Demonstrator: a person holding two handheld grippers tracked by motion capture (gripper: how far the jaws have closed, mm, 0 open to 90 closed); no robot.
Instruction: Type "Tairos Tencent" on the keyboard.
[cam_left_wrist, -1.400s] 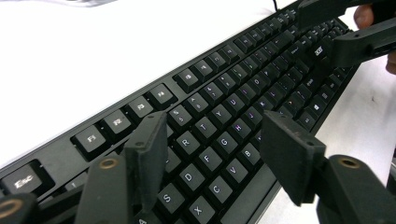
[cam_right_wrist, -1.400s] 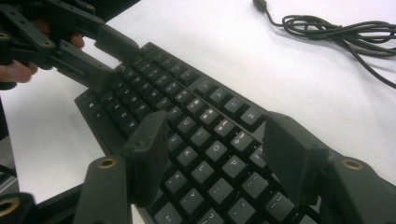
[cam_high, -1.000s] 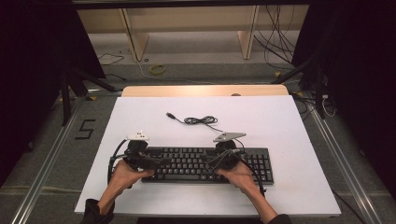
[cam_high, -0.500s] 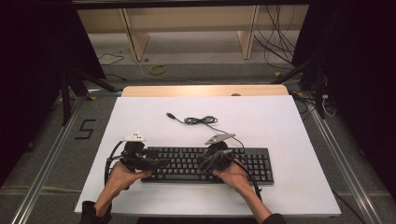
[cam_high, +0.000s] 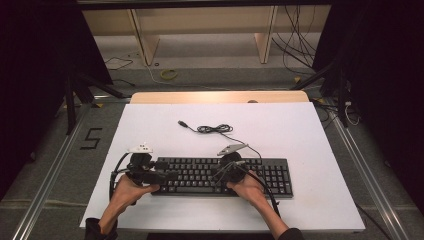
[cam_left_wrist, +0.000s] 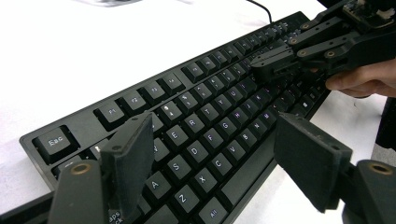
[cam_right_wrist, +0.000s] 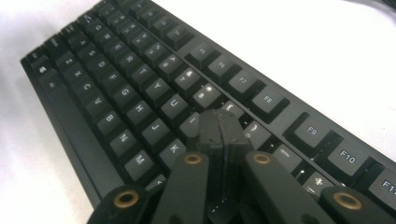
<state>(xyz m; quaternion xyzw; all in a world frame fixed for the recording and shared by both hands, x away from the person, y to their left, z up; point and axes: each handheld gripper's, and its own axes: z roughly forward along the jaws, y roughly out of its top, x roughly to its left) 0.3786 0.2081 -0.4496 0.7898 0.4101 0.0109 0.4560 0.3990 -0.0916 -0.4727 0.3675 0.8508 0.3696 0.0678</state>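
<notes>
A black keyboard (cam_high: 272, 175) lies on the white table top, near its front edge. My left gripper (cam_high: 166, 176) is over the keyboard's left end, and in the left gripper view it (cam_left_wrist: 219, 161) stands open above the letter keys (cam_left_wrist: 205, 116) with nothing between its jaws. My right gripper (cam_high: 221, 173) is over the middle of the keyboard. Its jaws (cam_right_wrist: 219, 133) are shut together, empty, with the tips low over the keys (cam_right_wrist: 116, 93) near the K; whether they touch a key I cannot tell. The left gripper view also shows the shut right gripper (cam_left_wrist: 262, 67).
The keyboard's black cable (cam_high: 212, 129) lies coiled on the white board (cam_high: 310, 130) behind the keyboard, its plug end pointing left. A wooden strip (cam_high: 200, 97) borders the far edge of the table. Cables and frame legs lie on the floor beyond.
My right gripper has shifted a little to the left over the keyboard. The left hand has hardly moved.
</notes>
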